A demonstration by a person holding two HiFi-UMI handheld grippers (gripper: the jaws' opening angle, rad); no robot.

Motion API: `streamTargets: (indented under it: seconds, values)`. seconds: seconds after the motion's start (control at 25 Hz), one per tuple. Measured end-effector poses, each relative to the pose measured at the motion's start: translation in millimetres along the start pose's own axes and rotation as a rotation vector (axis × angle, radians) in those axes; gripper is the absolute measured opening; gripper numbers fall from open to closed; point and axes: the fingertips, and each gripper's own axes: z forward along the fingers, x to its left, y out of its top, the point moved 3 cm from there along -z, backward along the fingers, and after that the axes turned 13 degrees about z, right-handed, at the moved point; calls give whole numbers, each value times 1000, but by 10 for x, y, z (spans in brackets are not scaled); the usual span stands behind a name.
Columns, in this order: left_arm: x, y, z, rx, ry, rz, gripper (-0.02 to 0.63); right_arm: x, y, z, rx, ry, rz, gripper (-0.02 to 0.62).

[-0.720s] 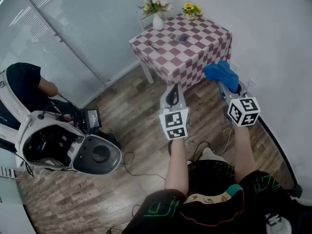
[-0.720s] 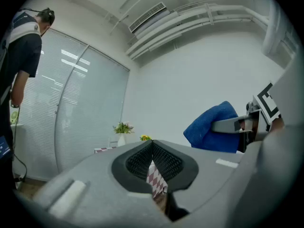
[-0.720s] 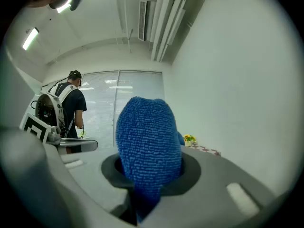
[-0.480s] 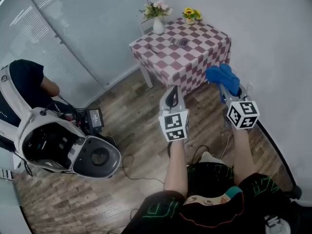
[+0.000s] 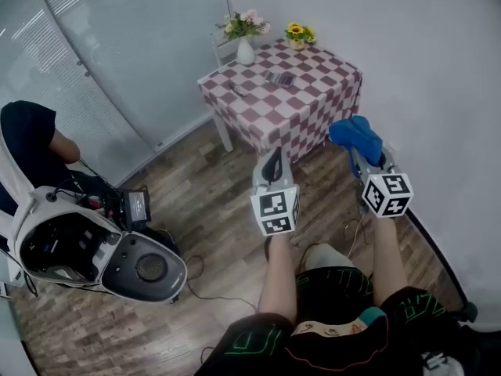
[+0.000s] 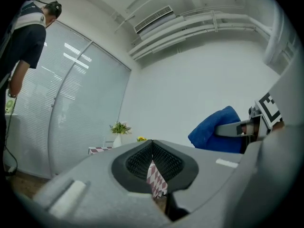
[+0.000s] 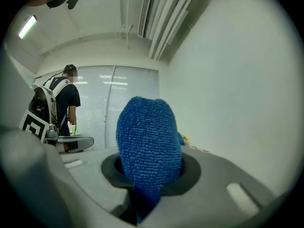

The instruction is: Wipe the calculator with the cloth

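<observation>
The dark calculator (image 5: 279, 77) lies on a small table with a red-and-white checked cloth (image 5: 313, 92), far ahead of both grippers in the head view. My right gripper (image 5: 362, 153) is shut on a blue cloth (image 5: 356, 135) and hangs in the air short of the table's front right corner. The cloth bulges out of its jaws (image 7: 148, 146) and also shows in the left gripper view (image 6: 218, 134). My left gripper (image 5: 273, 160) is shut with nothing in it, over the wooden floor in front of the table. The table's cloth shows through the slit between its pads (image 6: 164, 163).
A white vase of flowers (image 5: 245, 50) and a small sunflower pot (image 5: 297, 33) stand at the table's far edge, and a thin pen-like thing (image 5: 239, 92) lies near its left side. A person in a white rig (image 5: 78, 245) stands at left. Cables (image 5: 205, 271) lie on the floor. A wall runs along the right.
The head view has shifted, so the table sits slightly further left and lower in frame. The person with the white rig has slid left and down. Both grippers keep their hold and spacing.
</observation>
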Motion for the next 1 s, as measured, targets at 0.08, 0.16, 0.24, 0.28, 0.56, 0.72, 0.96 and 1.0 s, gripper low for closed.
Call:
streamTargets:
  seconds: [0.08,0.16,0.24,0.28,0.56,0.72,0.96,1.0]
  values:
    - [-59,-119,51,12,-4,-10,9,-92,-82,33,11,-5,3,97]
    - [-110,-260,120,28,-1,-15,9,-191,-192,90,25,-2,4,97]
    - [-124,-376,205,35,5,-17,9,-274,-299,183,40,4,8,97]
    - [-123,-440,252,40,9,-21,9,-314,-350,242,47,8,11,97]
    - [-64,-709,754,76,32,-43,9,-622,-498,758,78,31,42,97]
    - [-163,-983,1167,125,19,-58,9,-944,-650,1056,121,17,74,97]
    - [-124,-1026,1992,211,-9,-48,9,-1388,-588,1747,181,-6,159,97]
    - [-135,-1011,2121,215,-7,-40,9,-1482,-572,1844,181,-2,169,97]
